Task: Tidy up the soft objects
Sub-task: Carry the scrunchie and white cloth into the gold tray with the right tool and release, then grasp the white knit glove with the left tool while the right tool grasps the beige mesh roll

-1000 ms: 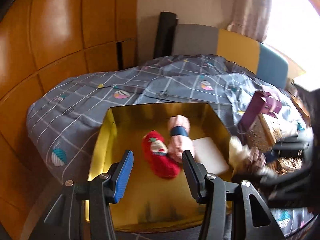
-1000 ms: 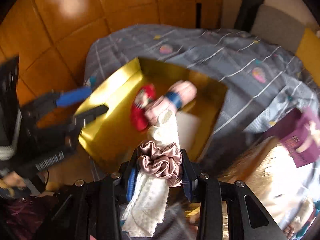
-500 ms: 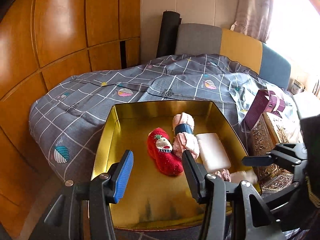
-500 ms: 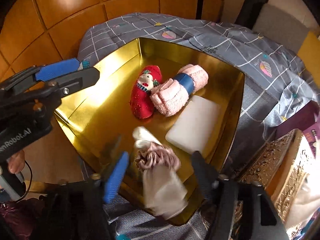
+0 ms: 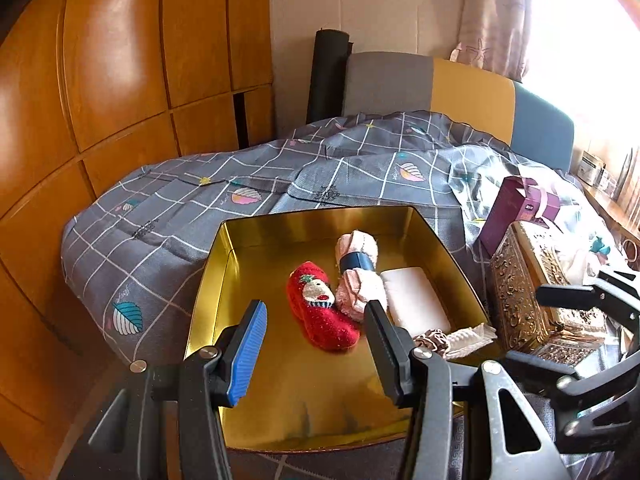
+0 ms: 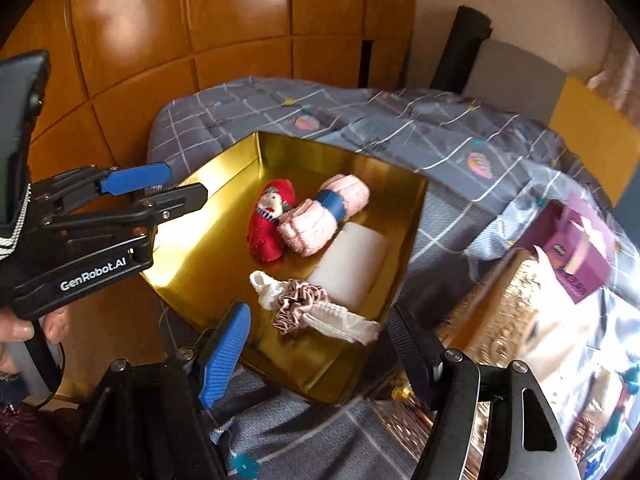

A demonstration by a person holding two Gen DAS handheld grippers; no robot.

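A gold box (image 5: pixel 280 380) (image 6: pixel 224 236) lies open on the bed. In it are a red sock (image 5: pixel 320 312) (image 6: pixel 269 220), a pink rolled towel with a blue band (image 5: pixel 358 272) (image 6: pixel 324 216), a white pad (image 5: pixel 414 296) (image 6: pixel 352 264) and a cream cloth bundle wrapped in a mauve scrunchie (image 5: pixel 452 338) (image 6: pixel 308 306) at the near right edge. My left gripper (image 5: pixel 316 344) (image 6: pixel 160 188) is open and empty over the box's near side. My right gripper (image 6: pixel 320 344) is open and empty just above the bundle.
A grey checked quilt (image 5: pixel 240 200) covers the bed. An ornate gold box (image 5: pixel 524 292) (image 6: pixel 500 320) and a purple carton (image 5: pixel 516 208) (image 6: pixel 576 256) lie to the right. Wooden wardrobe panels (image 5: pixel 120 80) stand at the left, a headboard (image 5: pixel 440 88) behind.
My right gripper carried the scrunchie bundle over the box, opened and dropped it inside, then drew back. The left gripper stayed open and nearly still.
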